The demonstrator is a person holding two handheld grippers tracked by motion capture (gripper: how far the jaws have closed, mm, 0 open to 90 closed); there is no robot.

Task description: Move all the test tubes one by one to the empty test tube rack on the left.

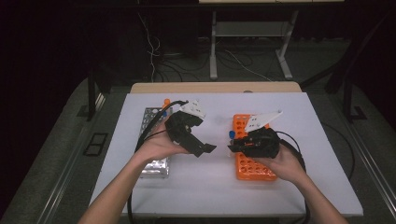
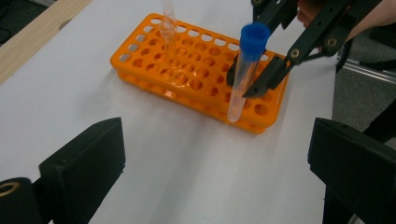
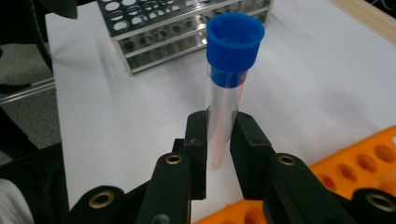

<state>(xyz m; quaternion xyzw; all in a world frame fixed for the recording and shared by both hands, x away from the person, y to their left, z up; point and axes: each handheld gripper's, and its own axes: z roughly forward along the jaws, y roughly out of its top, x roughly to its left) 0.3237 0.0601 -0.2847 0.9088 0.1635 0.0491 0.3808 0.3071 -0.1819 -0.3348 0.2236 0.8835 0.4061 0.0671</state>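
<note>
Blue is the cap on the tube (image 3: pixel 227 93) that my right gripper (image 3: pixel 219 154) is pinching. Its two black jaws press on the clear tube low down, near the pointed end, so the tube stands almost straight up with its cap on top. It hangs in the air just past the left edge of the orange rack (image 2: pixel 196 79), above the middle of the white table (image 1: pixel 210 182). My left gripper (image 1: pixel 205 148) has its jaws spread wide apart and holds nothing. It points across at the tube from the left, near it but not touching. The silver rack (image 1: pixel 154 140) sits by the table's left edge (behind my left hand). I think the tube is going over to my left gripper, which is the nearer free one. Since the tube's long way runs up and down, my left jaws should close on it from the side, above the right jaws.
</note>
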